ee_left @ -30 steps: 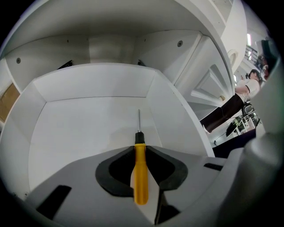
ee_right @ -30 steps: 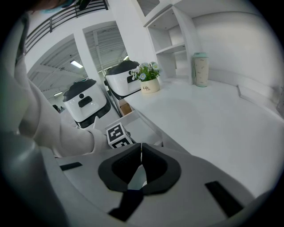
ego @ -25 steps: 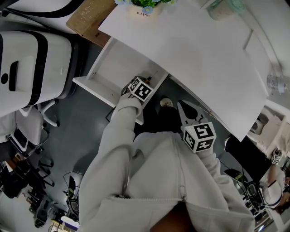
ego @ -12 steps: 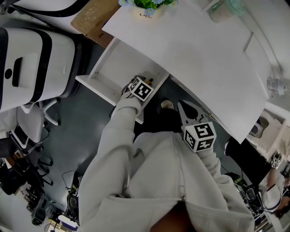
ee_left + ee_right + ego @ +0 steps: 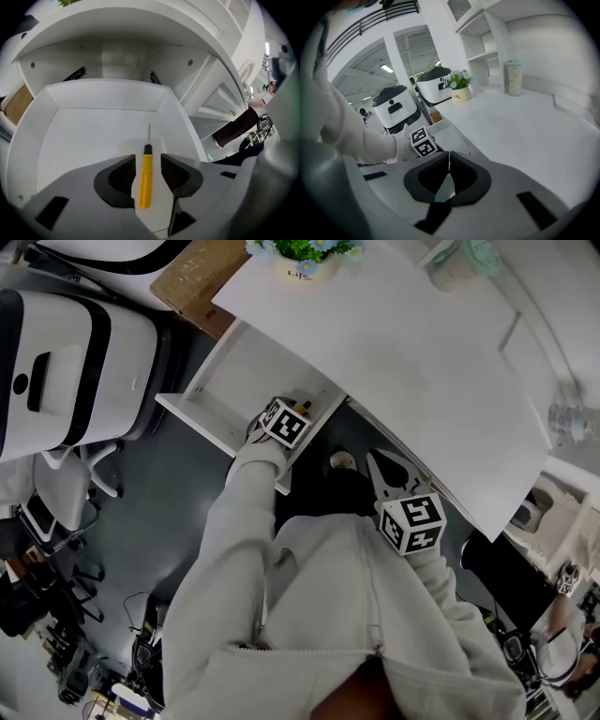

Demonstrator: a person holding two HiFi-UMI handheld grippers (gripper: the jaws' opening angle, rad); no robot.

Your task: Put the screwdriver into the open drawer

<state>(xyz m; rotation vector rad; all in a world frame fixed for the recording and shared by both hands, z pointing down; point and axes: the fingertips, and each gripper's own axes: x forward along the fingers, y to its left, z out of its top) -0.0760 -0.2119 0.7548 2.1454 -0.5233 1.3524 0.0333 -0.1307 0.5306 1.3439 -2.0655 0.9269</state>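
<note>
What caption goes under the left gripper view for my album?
The left claw has just opened; the yellow screwdriver lies between its jaws in the white drawer.

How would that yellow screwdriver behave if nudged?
The screwdriver looks rigid and probably light. Its rounded handle would likely roll sideways across the smooth, flat drawer floor if pushed. The slim metal shaft seems sturdy, not fragile.

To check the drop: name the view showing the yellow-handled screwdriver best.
The left gripper view: the yellow-handled screwdriver lies whole in the white drawer, between the left gripper's jaws, which have just been opening and stand clear of it. The head view shows only a yellow speck; the right gripper view shows none.
</note>
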